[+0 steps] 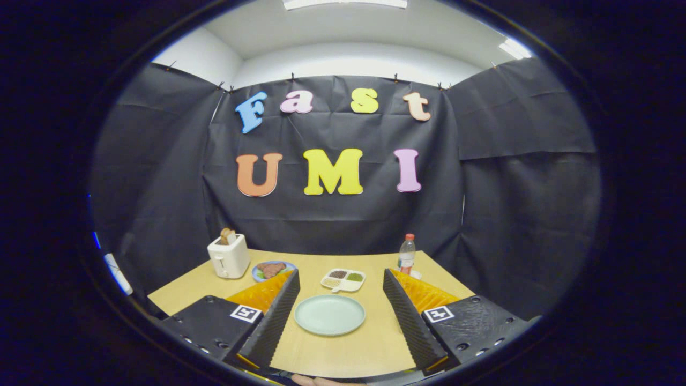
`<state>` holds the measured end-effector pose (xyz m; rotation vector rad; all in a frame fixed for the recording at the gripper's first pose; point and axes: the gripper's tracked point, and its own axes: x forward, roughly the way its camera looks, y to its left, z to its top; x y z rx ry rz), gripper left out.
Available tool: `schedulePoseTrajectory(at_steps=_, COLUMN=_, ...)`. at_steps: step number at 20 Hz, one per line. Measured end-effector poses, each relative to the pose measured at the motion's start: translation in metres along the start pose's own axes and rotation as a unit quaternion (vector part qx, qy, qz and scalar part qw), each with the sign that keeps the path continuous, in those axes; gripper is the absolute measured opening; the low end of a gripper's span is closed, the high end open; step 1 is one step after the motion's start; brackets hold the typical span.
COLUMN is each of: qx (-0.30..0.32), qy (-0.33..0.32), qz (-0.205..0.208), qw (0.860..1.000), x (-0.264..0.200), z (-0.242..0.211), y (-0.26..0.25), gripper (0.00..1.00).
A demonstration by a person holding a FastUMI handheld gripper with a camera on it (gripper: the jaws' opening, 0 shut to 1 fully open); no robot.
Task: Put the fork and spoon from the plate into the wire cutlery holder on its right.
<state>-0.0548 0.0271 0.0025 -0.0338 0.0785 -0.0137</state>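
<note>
The gripper [338,316] is held above the near edge of the table [343,354], its two fingers spread wide apart with nothing between them but open air, so it grips nothing. That wide spread looks like a readiness stance: the jaws frame the plate [329,314], which lies on the table just ahead of and between the fingertips, as if the person has lined the tool up on it.

The plate itself looks bare. No fork or spoon can be made out on its surface, and no wire cutlery holder can be picked out to its right; the right finger covers much of that side, so anything standing there may be hidden. Judging from this, either the cutlery is already moved or the view is too coarse to tell.

Beyond the plate sits a small divided dish [343,279] with dark, pale and green fillings. Further left, a toaster [229,256] stands with bread poking out of its top, and just beside it is a small plate of food [271,269], partly behind the left finger. To the right, past the right fingertip, a bottle [407,253] stands upright near the table's far edge.
</note>
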Motion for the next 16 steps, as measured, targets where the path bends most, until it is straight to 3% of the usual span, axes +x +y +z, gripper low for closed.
schedulePoseTrajectory(at_steps=16, qx=0.004, qy=-0.005, qz=0.002, qw=1.0, x=-0.013, z=-0.011, y=0.013, gripper=0.94)
